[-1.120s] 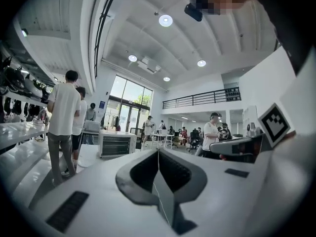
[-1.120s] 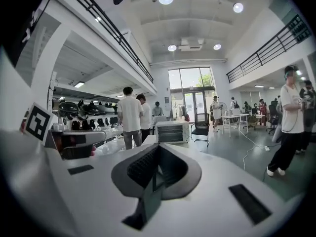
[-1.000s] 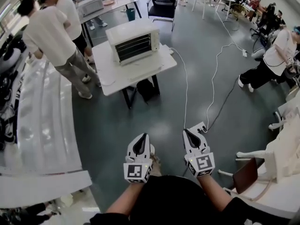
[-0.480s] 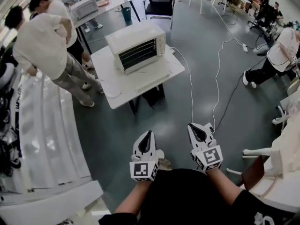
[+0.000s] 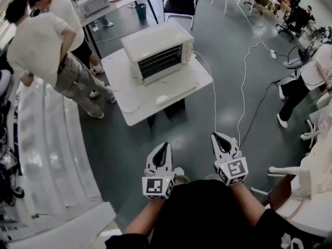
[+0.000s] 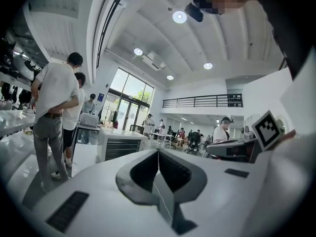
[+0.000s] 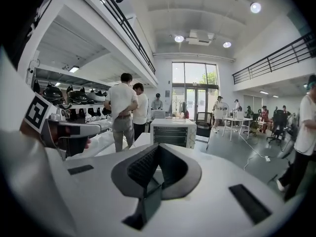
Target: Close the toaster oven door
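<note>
head view: the left gripper point(image 5: 164, 146) and right gripper point(image 5: 217, 136) are held side by side low in the frame, both pointing toward the toaster oven point(image 5: 155, 45). the oven stands well ahead of them on a white table point(image 5: 136, 106), its dark front with wire racks turned to the person. a glass pane seems to lie folded down in front of it, though that is hard to read from here. two people in white shirts point(image 5: 37, 40) stand just left of the table, and a white cable point(image 5: 241, 87) runs across the grey floor point(image 5: 124, 149) on the right.

left gripper view: the jaws are pressed together with nothing between them. beyond their tips the toaster oven point(image 6: 117, 143) sits on its table, well apart – the two people stand at its left.

right gripper view: here too the jaws meet tip to tip, holding nothing. the toaster oven point(image 7: 173, 131) shows just above them in the distance, racks visible – the left gripper's marker cube point(image 7: 36, 111) is at the left edge.
</note>
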Demonstrator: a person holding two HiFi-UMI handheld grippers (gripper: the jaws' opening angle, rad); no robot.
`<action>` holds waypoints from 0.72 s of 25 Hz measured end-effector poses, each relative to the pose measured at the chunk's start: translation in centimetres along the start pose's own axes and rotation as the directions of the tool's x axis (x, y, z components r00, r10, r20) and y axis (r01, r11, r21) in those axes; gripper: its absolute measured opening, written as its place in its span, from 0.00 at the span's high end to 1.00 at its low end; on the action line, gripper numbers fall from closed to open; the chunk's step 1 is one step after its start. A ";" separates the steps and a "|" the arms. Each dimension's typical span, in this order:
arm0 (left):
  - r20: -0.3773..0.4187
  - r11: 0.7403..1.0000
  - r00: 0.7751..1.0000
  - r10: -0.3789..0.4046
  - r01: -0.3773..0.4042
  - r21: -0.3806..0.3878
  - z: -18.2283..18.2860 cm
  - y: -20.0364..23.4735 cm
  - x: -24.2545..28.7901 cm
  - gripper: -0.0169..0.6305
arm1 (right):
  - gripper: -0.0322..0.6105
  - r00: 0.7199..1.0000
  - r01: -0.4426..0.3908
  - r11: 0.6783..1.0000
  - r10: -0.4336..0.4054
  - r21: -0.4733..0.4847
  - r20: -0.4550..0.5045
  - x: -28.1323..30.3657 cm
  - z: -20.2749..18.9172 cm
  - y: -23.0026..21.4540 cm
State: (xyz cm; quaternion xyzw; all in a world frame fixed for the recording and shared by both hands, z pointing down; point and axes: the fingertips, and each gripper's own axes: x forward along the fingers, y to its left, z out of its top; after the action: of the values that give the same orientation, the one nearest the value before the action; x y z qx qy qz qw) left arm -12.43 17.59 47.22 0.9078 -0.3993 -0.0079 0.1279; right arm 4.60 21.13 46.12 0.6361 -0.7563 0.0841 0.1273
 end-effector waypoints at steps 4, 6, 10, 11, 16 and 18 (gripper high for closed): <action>-0.013 1.000 1.000 -0.004 0.004 0.006 -1.1 1.2 0.3 0.94 | 0.92 1.000 -0.011 1.000 0.011 -0.012 -0.027 1.6 -0.1 0.8; -0.017 1.000 1.000 -0.012 0.012 -0.001 -1.7 1.5 0.2 0.94 | 0.92 0.999 -0.016 1.000 0.015 -0.026 -0.038 2.0 -0.4 1.4; -0.033 1.000 0.999 0.012 -0.012 -0.010 -3.0 3.0 0.3 0.94 | 0.92 0.998 -0.033 0.999 0.031 -0.027 -0.061 3.3 -1.2 2.3; -0.031 1.000 0.999 0.023 -0.024 -0.018 -3.1 3.3 0.2 0.94 | 0.92 0.997 -0.039 0.999 0.037 -0.025 -0.069 3.6 -1.4 2.4; -0.014 0.997 0.997 0.078 -0.078 -0.011 -3.0 4.5 0.2 0.94 | 0.92 0.997 -0.061 0.997 0.059 -0.039 -0.051 5.5 -0.7 2.1; -0.009 0.995 0.995 0.096 -0.096 -0.006 -2.9 4.9 0.2 0.94 | 0.92 0.996 -0.083 0.996 0.081 -0.038 -0.047 6.4 -0.7 2.2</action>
State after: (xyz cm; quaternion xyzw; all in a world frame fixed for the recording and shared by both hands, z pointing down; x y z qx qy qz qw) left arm -15.44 14.94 51.22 0.8872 -0.4419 0.0010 0.1329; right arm 1.46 15.74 48.80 0.5996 -0.7804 0.0885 0.1538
